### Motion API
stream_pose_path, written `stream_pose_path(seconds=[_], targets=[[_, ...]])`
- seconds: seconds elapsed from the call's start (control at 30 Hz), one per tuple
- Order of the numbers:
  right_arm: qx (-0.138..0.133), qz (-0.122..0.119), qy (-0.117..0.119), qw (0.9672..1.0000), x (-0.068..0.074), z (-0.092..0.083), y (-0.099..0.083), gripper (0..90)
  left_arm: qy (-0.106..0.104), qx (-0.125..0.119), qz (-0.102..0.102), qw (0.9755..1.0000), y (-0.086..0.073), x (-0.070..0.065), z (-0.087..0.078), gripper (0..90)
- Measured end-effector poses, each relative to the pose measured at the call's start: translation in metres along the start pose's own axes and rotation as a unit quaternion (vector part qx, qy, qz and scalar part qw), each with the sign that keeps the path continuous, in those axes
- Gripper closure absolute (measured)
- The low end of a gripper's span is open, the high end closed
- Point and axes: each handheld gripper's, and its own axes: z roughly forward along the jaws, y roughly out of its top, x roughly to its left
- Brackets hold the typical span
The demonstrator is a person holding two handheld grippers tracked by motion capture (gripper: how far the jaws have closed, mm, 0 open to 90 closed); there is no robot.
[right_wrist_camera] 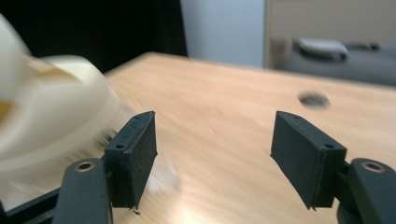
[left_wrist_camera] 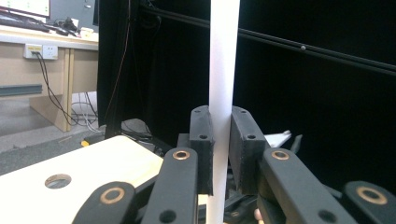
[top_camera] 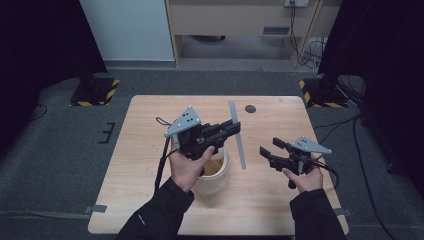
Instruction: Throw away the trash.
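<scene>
Left gripper (top_camera: 231, 129) jaws clamp a long white strip (left_wrist_camera: 223, 70), lifted above the bench (top_camera: 150, 165).
Best to keep the strip upright and the grip firm before moving it, perhaps toward the cup (top_camera: 216, 176) below. Right gripper (top_camera: 271, 147) jaws gape with nothing between them, beside the cup. Count: one strip, one cup, two grippers.

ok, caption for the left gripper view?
Left hand-held gripper shut on an upright white strip above the wooden table.
</scene>
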Motion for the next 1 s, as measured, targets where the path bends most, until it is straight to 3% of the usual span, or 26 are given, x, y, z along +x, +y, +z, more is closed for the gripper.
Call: stream_pose_path(seconds=[0.13,0.3,0.33,0.37,0.4,0.47,0.5,0.63,1.0], targets=[[0.027,0.018,-0.026,0.9992,-0.012,0.005,-0.016,25.6,-0.003,-0.007,0.002,1.0000,0.001,-0.001,-0.009,80.2],[0.061,0.016,-0.050,0.9968,-0.022,0.009,-0.030,23.5,-0.001,-0.018,0.010,0.9998,0.006,-0.003,-0.025,80.2],[0.083,0.010,-0.064,0.9944,-0.026,0.011,-0.037,22.8,0.004,-0.021,0.016,0.9996,0.007,-0.003,-0.032,80.2],[0.083,0.010,-0.064,0.9944,-0.026,0.011,-0.037,22.8,0.004,-0.021,0.016,0.9996,0.007,-0.003,-0.032,80.2],[0.105,0.002,-0.075,0.9917,-0.030,0.012,-0.043,21.3,0.005,-0.022,0.017,0.9996,0.007,-0.003,-0.036,80.2],[0.113,-0.003,-0.079,0.9904,-0.032,0.013,-0.046,20.4,0.009,-0.023,0.018,0.9995,0.007,-0.002,-0.042,80.1],[0.131,-0.010,-0.089,0.9873,-0.034,0.015,-0.051,18.5,0.011,-0.023,0.020,0.9995,0.007,-0.001,-0.045,80.1],[0.167,-0.029,-0.104,0.9800,-0.039,0.020,-0.060,17.4,0.026,-0.023,0.031,0.9989,0.006,0.002,-0.057,80.1],[0.197,-0.026,-0.111,0.9737,-0.044,0.021,-0.069,14.2,0.048,-0.023,0.035,0.9980,0.002,0.011,-0.072,80.1]])
